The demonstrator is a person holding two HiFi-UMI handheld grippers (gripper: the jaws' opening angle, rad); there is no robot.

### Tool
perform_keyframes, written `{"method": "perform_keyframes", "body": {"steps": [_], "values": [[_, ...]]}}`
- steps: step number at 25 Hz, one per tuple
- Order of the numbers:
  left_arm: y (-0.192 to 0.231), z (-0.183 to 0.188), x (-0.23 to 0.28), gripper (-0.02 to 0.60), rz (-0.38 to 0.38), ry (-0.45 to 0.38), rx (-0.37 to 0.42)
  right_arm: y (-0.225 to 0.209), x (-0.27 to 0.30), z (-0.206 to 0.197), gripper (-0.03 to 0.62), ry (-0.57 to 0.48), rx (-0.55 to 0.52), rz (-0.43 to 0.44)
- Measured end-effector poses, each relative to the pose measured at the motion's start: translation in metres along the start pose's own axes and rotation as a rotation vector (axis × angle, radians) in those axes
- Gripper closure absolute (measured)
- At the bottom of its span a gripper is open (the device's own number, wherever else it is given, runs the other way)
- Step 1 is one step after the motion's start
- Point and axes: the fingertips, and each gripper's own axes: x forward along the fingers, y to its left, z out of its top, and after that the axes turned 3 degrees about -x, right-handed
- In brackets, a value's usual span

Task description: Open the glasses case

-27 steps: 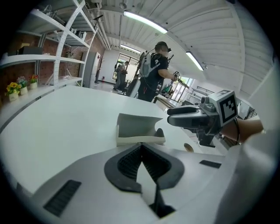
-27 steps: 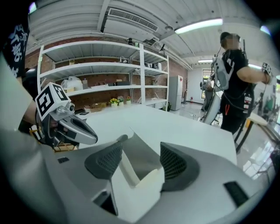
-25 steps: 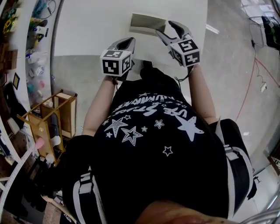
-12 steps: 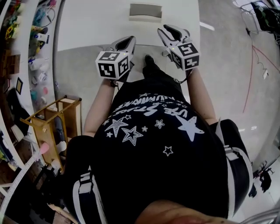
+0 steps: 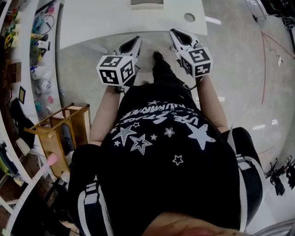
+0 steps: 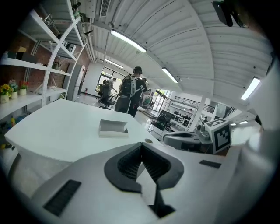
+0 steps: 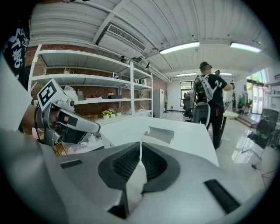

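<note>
The glasses case, a pale grey box, lies on the white table at the very top of the head view. Both grippers are held off the table's near edge, well short of the case. My left gripper is shut with nothing between its jaws. My right gripper is shut and empty too. In the left gripper view the case lies beyond the shut left gripper, and the right gripper shows at the right. In the right gripper view the case lies beyond the shut right gripper.
A round grommet sits in the table to the right of the case. A wooden rack stands on the floor at my left. White shelves line the wall. A person with a backpack stands beyond the table.
Both grippers have drawn back from the case and off the table towards my body. The right jaws, open beside the case a second ago, have shut empty.
</note>
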Motion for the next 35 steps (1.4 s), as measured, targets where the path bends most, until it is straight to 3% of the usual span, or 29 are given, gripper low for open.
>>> {"method": "perform_keyframes", "body": {"steps": [11, 18, 25, 35], "values": [[-0.048, -0.002, -0.022, 0.569, -0.048, -0.059, 0.012, 0.007, -0.062, -0.015, 0.576, 0.009, 0.039, -0.036], [-0.079, -0.015, -0.033, 0.569, 0.006, -0.087, 0.013, 0.021, -0.09, -0.024, 0.577, -0.008, 0.01, 0.048], [-0.132, -0.041, -0.046, 0.569, 0.038, -0.108, -0.001, 0.026, -0.153, -0.052, 0.576, -0.006, -0.017, 0.095], [-0.228, -0.068, -0.067, 0.569, 0.051, -0.184, 0.054, 0.023, -0.251, -0.082, 0.576, -0.065, -0.054, 0.106]]}}
